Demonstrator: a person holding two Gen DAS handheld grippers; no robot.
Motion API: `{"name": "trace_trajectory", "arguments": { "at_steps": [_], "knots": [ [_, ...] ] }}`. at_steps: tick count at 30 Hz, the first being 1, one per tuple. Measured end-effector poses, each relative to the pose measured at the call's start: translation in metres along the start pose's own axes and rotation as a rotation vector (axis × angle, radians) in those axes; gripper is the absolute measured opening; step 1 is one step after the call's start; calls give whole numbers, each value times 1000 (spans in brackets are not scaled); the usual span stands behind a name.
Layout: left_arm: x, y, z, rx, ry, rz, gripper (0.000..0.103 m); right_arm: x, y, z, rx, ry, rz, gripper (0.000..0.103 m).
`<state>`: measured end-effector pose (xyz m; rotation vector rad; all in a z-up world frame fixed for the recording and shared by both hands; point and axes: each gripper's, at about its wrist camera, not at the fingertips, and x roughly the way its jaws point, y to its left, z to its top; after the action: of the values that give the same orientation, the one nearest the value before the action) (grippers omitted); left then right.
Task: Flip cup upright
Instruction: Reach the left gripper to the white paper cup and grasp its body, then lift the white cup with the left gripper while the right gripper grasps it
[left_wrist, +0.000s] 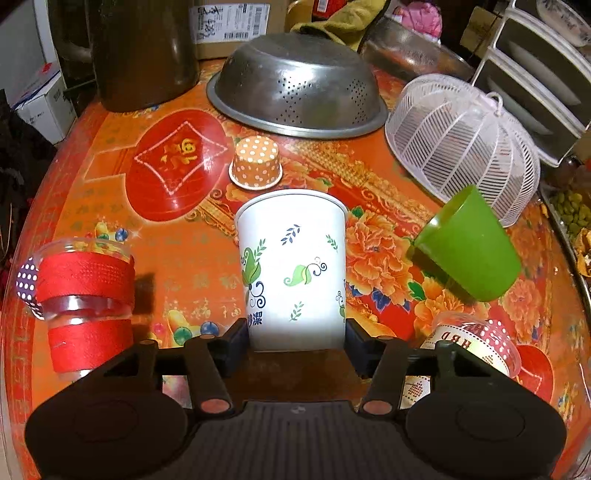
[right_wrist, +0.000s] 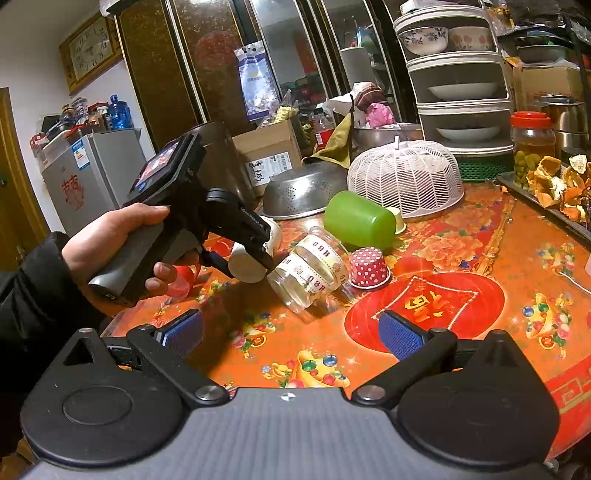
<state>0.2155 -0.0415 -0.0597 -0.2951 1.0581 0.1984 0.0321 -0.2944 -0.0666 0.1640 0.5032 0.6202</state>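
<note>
The white paper cup (left_wrist: 291, 269) is clamped near its base by the left claw (left_wrist: 297, 345), tilted above the orange desk (left_wrist: 177, 266). Behind the cup an orange dotted cup (left_wrist: 256, 162) is seen upside down. The right claw (right_wrist: 291, 334) is held apart, gripping nothing.

My table (right_wrist: 480, 236) wears an orange-red floral cloth. Past its far edge: dark mirrored cabinet doors (right_wrist: 207, 66), stacked white dish rack (right_wrist: 458, 107). Far left: small grey fridge (right_wrist: 92, 173), framed wall clock (right_wrist: 90, 50), white wall. Warm indoor light.
</note>
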Motion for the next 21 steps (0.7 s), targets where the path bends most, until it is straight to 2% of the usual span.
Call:
{"name": "trace_trajectory", "arguments": {
  "at_steps": [6, 11, 16, 21],
  "knots": [
    [-23, 9, -15, 50, -39, -57, 58, 2, 1, 1, 4, -3, -1, 102],
    [-75, 16, -44, 159, -102, -108, 58, 1, 0, 2, 46, 8, -6, 102],
    [-118, 26, -96, 289, -140, -115, 58, 1, -7, 2, 144, 51, -26, 102],
    [-126, 41, -153, 289, -118, -173, 58, 8, -5, -3, 221, 132, -9, 102]
  ]
}}
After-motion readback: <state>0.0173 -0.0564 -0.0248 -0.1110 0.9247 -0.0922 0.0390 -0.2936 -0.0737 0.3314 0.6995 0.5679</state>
